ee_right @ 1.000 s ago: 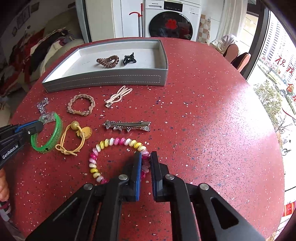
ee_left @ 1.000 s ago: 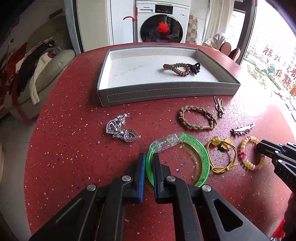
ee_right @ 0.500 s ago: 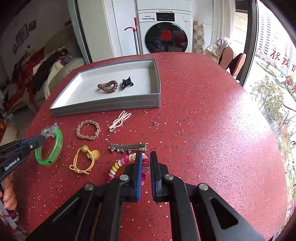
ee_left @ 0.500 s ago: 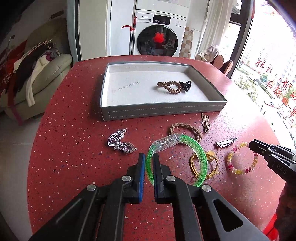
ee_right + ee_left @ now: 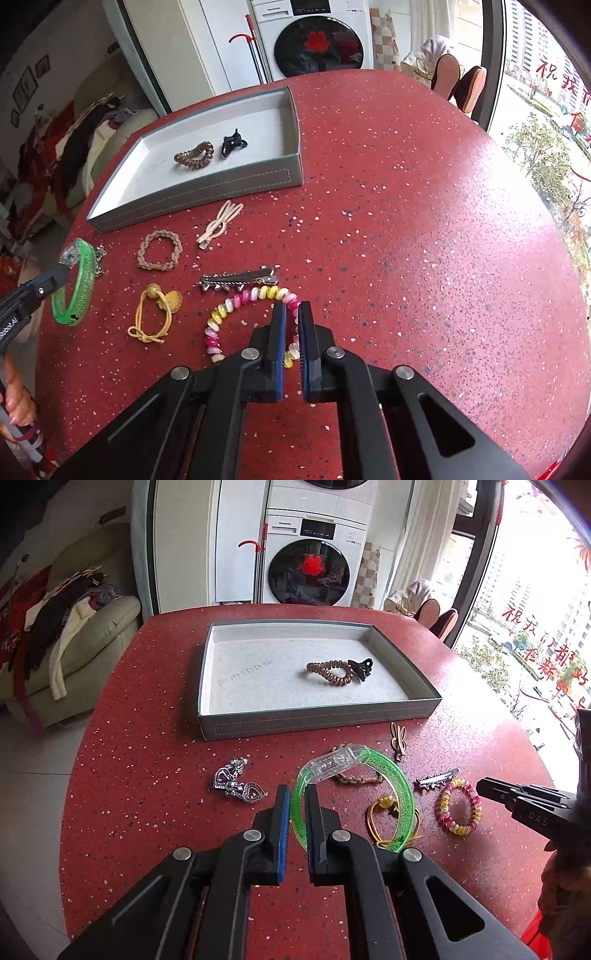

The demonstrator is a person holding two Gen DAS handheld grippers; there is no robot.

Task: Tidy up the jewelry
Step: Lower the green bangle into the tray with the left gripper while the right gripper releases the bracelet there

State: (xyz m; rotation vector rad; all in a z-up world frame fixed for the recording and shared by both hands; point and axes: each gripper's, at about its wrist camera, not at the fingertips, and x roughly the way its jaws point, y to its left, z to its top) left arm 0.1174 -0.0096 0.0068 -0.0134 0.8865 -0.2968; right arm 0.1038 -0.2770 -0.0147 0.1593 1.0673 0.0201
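My left gripper is shut on a green glitter bangle with a clear clasp and holds it above the red table; the same bangle and gripper show at the left of the right wrist view. My right gripper has a pink-and-yellow bead bracelet between its pads. Its jaws are opening slightly, with the beads still touching both pads. In the left wrist view this gripper meets the bracelet at the right. A grey tray behind holds a brown spiral tie and a black claw clip.
Loose on the table before the tray lie a braided bracelet, a beige clip, a silver spiked clip, a yellow cord tie and a silver heart piece. A sofa and a washing machine stand beyond the table.
My left gripper has risen with the green bangle, off the table. My right gripper has rolled and shifted with the bead bracelet, and the gap between its pads is slightly wider.
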